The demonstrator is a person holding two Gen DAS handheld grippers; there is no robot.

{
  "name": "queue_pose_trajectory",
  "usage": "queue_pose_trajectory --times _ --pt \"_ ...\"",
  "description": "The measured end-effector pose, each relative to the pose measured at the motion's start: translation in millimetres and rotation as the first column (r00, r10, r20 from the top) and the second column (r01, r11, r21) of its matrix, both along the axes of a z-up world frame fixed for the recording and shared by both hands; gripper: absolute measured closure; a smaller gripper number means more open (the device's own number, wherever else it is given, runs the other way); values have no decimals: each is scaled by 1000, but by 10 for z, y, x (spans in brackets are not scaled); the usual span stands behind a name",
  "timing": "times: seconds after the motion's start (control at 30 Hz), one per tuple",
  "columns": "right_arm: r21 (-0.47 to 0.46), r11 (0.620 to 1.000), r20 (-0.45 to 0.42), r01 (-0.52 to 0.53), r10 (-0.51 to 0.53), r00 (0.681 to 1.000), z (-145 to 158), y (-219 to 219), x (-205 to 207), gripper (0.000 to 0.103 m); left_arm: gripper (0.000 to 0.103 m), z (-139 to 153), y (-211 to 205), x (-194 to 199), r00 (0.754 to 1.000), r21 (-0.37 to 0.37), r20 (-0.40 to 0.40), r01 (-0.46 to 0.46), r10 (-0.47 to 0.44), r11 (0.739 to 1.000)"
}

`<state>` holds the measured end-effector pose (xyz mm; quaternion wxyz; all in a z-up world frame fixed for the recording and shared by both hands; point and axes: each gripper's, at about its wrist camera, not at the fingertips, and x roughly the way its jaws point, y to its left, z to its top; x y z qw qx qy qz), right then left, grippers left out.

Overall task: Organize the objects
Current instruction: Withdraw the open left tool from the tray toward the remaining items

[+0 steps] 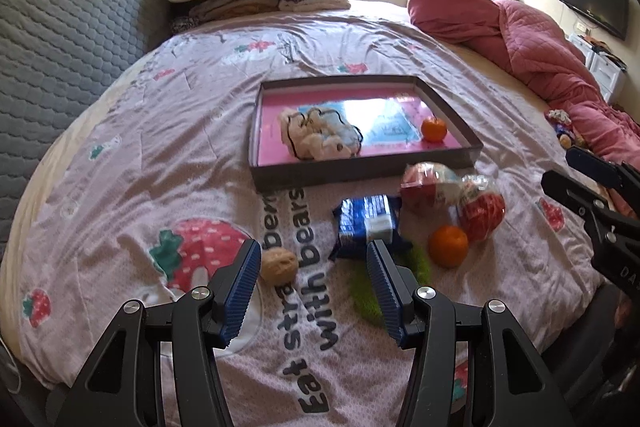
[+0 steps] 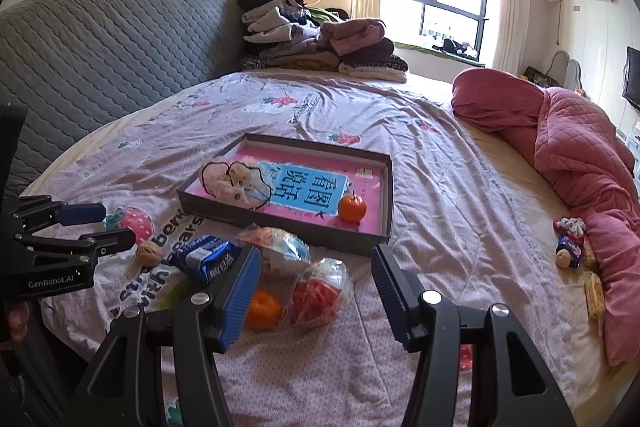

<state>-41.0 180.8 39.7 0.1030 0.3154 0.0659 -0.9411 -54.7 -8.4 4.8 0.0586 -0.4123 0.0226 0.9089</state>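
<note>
While both grippers hang over the bed, nothing is in hand yet: the left gripper shows its blue fingers parted wide with only bedsheet between them, and the right gripper stands just as open above the loose pile.

That pile sits just in front of the shallow tray, which already carries a soft plush toy and one orange. Still outside it: a second orange, a blue snack packet, two crinkly clear bags of red sweets, a small tan ball near the left finger, and a green item, partly hidden, under the packet.

Judging by looks, the orange is firm, round and likely to roll, so a squeeze across its middle suits best. The bags are light and slippery, their film likely to slide and crumple; pinching the bunched top seems safer than the belly. The blue packet is flat and soft, best taken across its short width. The ball looks light and easily nudged away.
</note>
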Motion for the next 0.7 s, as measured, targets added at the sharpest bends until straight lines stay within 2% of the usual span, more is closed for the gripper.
queue_pose_trajectory --times 0.7 --pt "-9 1000 83 15 -14 996 -363 66 56 46 46 -405 152 74 992 46 102 64 -68 997"
